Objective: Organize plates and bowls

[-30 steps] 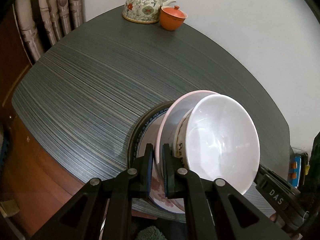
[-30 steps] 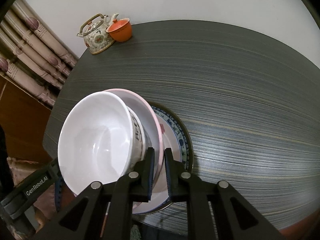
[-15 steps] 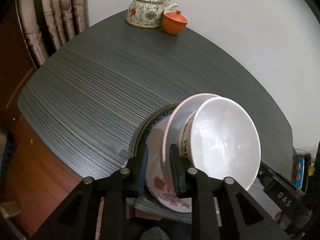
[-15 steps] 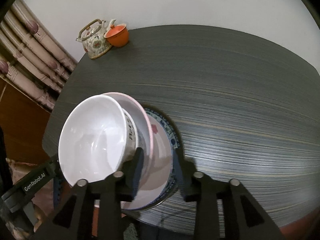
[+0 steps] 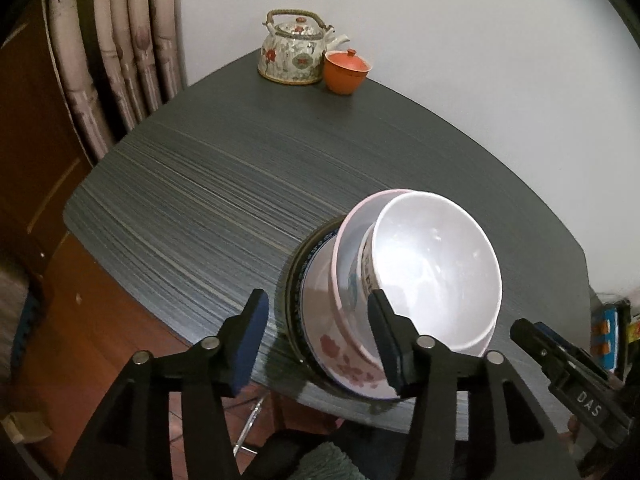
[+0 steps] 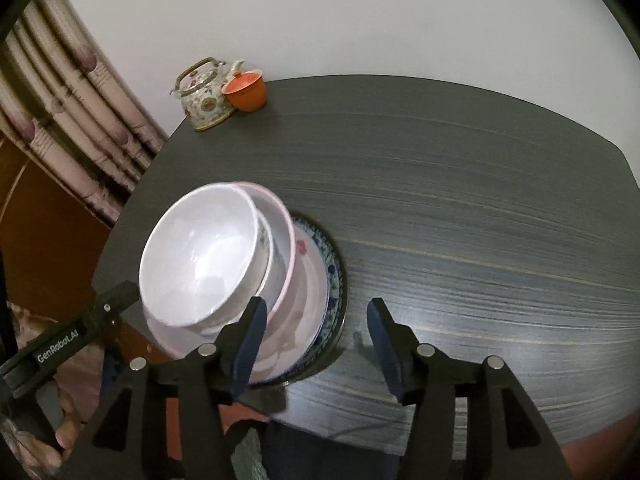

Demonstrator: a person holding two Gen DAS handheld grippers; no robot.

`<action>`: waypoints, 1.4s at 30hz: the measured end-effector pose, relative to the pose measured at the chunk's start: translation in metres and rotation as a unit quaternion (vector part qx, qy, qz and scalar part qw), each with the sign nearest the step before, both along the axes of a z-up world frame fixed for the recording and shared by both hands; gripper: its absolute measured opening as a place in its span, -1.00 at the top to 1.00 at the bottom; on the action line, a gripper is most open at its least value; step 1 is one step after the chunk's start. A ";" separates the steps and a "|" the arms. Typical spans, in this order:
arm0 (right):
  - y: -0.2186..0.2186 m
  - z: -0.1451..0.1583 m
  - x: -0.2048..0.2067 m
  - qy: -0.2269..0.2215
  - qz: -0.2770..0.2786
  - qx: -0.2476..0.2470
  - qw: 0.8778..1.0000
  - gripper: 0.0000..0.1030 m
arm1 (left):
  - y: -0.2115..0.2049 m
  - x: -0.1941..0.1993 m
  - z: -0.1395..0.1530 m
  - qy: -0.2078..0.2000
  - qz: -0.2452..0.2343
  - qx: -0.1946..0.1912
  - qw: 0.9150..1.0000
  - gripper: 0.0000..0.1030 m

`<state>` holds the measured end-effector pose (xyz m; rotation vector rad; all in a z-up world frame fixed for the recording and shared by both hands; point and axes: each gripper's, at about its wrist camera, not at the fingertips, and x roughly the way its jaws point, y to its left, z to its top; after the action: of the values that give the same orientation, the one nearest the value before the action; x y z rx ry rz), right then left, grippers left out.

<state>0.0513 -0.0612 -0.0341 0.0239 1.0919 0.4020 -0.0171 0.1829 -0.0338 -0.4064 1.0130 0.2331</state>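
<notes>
At six o'clock on the table (image 5: 248, 200), the stack of bowls (image 5: 436, 272) rests free. Left gripper (image 5: 316, 340) and right gripper (image 6: 316, 340), jaws spread after just opening with nothing pinched, should back off straight, sparing the rims.

The left wrist view shows "DAS" in white letters on the black body of the right gripper (image 5: 536, 340) at the lower right edge. The right wrist view shows "GenRobot.AI" on the left gripper (image 6: 116, 300) at the lower left. Dark lettering on the white bowl (image 5: 436, 268) side is too blurred to read
</notes>
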 end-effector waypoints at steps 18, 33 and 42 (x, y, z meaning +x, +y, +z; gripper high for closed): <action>-0.007 -0.018 -0.036 -0.012 0.017 -0.009 1.000 -0.26 | -0.051 -0.021 0.008 -0.042 -0.024 0.081 0.996 -0.32; -0.006 -0.024 -0.044 -0.015 0.026 -0.004 1.000 -0.28 | -0.064 -0.024 0.006 -0.056 -0.029 0.099 0.993 -0.60; -0.003 -0.026 -0.049 -0.018 0.032 -0.004 0.999 -0.28 | -0.064 -0.025 0.006 -0.058 -0.031 0.104 0.992 -0.72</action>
<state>0.0021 -0.0646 -0.0604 -0.0250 1.0606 0.4533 -0.0425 0.1191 -0.0278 -0.1963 0.8758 0.2539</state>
